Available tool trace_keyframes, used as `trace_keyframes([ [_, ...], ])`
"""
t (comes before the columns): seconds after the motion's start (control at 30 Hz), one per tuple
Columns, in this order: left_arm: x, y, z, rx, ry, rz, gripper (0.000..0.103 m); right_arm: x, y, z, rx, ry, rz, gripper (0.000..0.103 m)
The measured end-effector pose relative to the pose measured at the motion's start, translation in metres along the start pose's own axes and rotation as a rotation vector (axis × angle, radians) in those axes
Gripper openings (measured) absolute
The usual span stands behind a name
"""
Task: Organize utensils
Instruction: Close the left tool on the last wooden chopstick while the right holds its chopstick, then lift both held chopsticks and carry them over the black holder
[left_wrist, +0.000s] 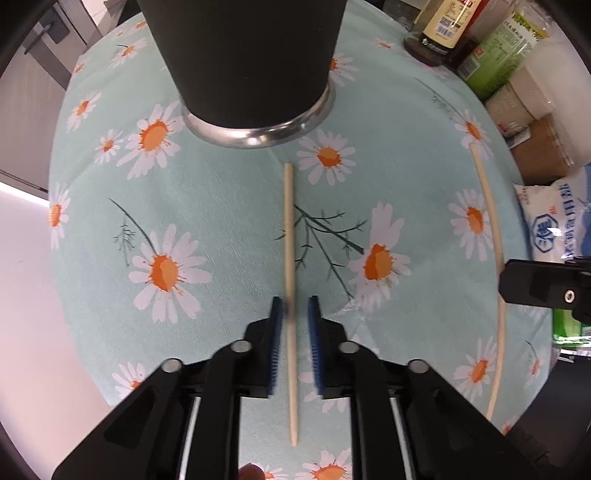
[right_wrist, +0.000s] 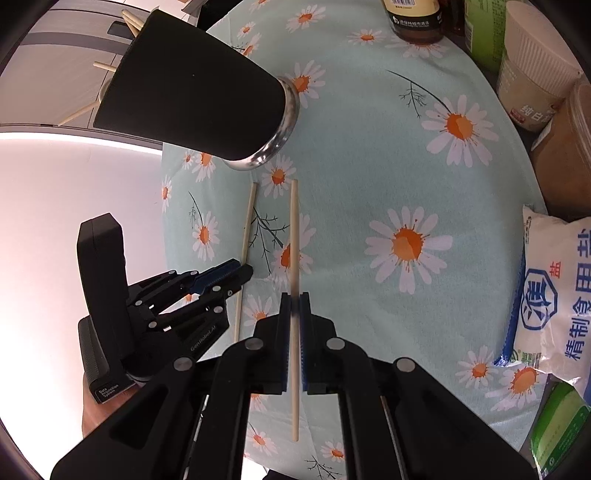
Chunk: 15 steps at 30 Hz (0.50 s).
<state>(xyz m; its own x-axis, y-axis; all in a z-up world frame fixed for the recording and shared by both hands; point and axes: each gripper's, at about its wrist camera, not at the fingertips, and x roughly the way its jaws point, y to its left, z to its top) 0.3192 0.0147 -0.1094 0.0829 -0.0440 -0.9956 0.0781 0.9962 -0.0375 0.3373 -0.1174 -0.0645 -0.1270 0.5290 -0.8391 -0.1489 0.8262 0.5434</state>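
Note:
A black cup (left_wrist: 243, 55) with a steel base rim stands on the daisy tablecloth (left_wrist: 207, 206), with several chopsticks poking from its mouth (right_wrist: 129, 22). One wooden chopstick (left_wrist: 290, 258) lies flat on the cloth in front of it. My left gripper (left_wrist: 295, 310) points down over this chopstick, which runs between the blue pads; a gap shows on the right side. In the right wrist view the left gripper (right_wrist: 243, 271) sits at that chopstick (right_wrist: 246, 229). My right gripper (right_wrist: 294, 306) is shut on a second chopstick (right_wrist: 293, 229), seen in the left wrist view as the chopstick (left_wrist: 493, 229) by the right gripper (left_wrist: 508, 282).
A dark sauce bottle (left_wrist: 443, 26), a green packet (left_wrist: 498, 55), a paper cup (right_wrist: 532, 74) and a white salt bag (right_wrist: 554, 295) crowd the right side of the table. The table's rounded edge (right_wrist: 166, 229) drops off on the left, beside the left gripper.

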Motion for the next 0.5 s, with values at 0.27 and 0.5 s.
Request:
trace_keyframes([
  [0.27,0.001,-0.008,-0.002,-0.019,-0.016,0.039,0.004,0.003,0.002,-0.004,-0.035,0.021,0.001,0.005],
  [0.5,-0.005,0.002,-0.016,-0.051,-0.058,0.002,0.004,0.013,0.016,-0.006,-0.055,0.034,-0.020,0.005],
])
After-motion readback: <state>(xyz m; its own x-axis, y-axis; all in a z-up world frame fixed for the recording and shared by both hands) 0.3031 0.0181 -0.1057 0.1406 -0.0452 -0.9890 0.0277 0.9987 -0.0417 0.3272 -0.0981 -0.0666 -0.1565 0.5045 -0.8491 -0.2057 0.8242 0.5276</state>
